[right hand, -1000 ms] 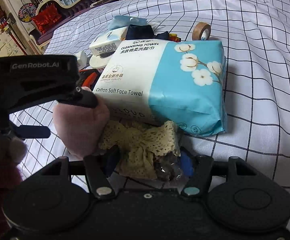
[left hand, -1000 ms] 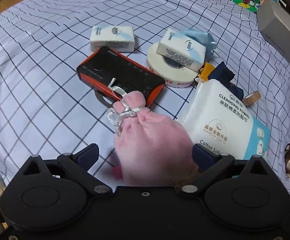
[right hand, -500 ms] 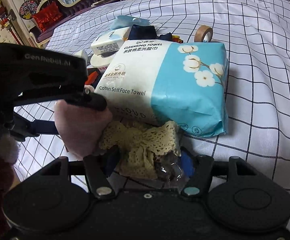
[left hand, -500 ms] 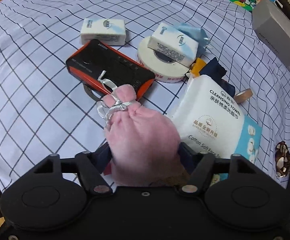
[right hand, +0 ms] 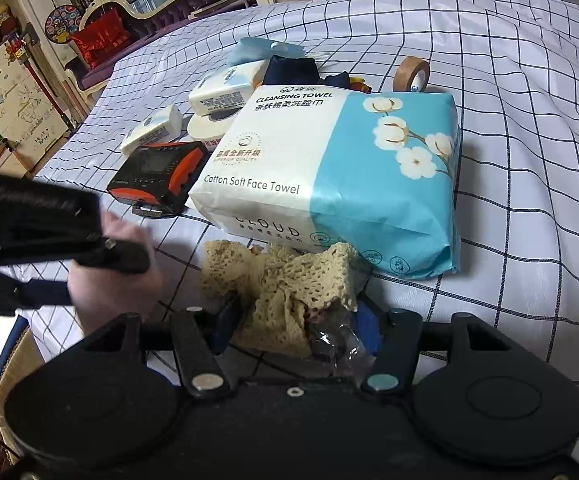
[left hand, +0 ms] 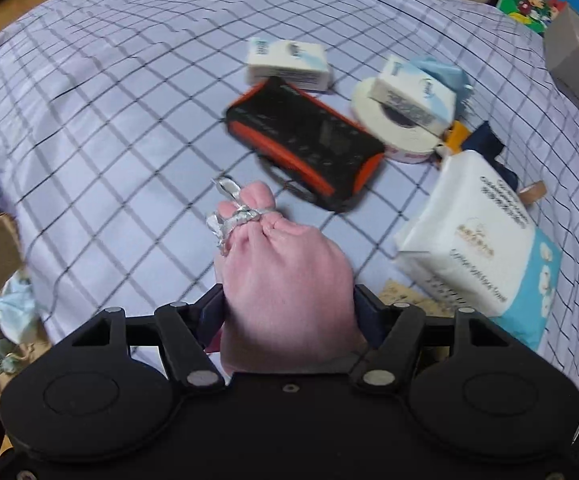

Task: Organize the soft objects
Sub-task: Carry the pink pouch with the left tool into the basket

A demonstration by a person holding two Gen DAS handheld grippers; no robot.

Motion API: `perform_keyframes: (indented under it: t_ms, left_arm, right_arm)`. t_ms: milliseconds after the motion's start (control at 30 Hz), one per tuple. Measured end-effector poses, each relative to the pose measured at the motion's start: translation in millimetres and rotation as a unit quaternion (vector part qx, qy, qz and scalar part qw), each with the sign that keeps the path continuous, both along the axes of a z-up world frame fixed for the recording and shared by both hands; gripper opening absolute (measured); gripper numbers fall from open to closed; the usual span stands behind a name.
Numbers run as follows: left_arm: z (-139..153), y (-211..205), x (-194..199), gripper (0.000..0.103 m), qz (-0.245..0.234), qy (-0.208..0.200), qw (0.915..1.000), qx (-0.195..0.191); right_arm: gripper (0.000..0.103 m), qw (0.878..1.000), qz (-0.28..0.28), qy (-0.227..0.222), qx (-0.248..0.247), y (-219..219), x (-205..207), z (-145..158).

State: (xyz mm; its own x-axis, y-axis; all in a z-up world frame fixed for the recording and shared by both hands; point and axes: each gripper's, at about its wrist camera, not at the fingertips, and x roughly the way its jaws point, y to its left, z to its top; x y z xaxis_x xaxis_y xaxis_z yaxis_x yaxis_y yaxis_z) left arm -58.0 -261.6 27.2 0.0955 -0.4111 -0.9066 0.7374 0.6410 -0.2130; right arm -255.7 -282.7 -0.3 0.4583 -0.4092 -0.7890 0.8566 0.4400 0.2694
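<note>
While jaws close, left gripper (left hand: 289, 312) tilted down — pink pouch (left hand: 285, 276) pinched

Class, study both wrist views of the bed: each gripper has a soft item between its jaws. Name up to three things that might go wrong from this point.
1. The left gripper has its jaws closing on the pink pouch; its silver ribbon dangles and could snag.
2. The right gripper has its jaws closing on the lace cloth with crinkly plastic; one may slip free.
3. The lace lies against the face towel pack, which could get dragged along.
</note>
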Motion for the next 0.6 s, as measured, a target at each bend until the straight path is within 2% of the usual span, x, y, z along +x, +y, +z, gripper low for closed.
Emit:
perform_keyframes:
  t_ms: [133,333,600]
  left_arm:
    - [0,18,10,0.06,0.017,0.0,0.9998,0.014]
    - [1,48,26,0.059,0.046,-0.024,0.9984,0.023]
    - [-7,74,47,0.059,0.076,-0.011,0.9968,0.024]
  right_arm:
    - [0.058,1.0,0.005,-0.003,-0.003,2,1,1]
    - [0.058,1.0,0.016,0.001,-0.012,5,5,2]
    - [0.058,1.0,0.019,0.004,-0.015,6,9,2]
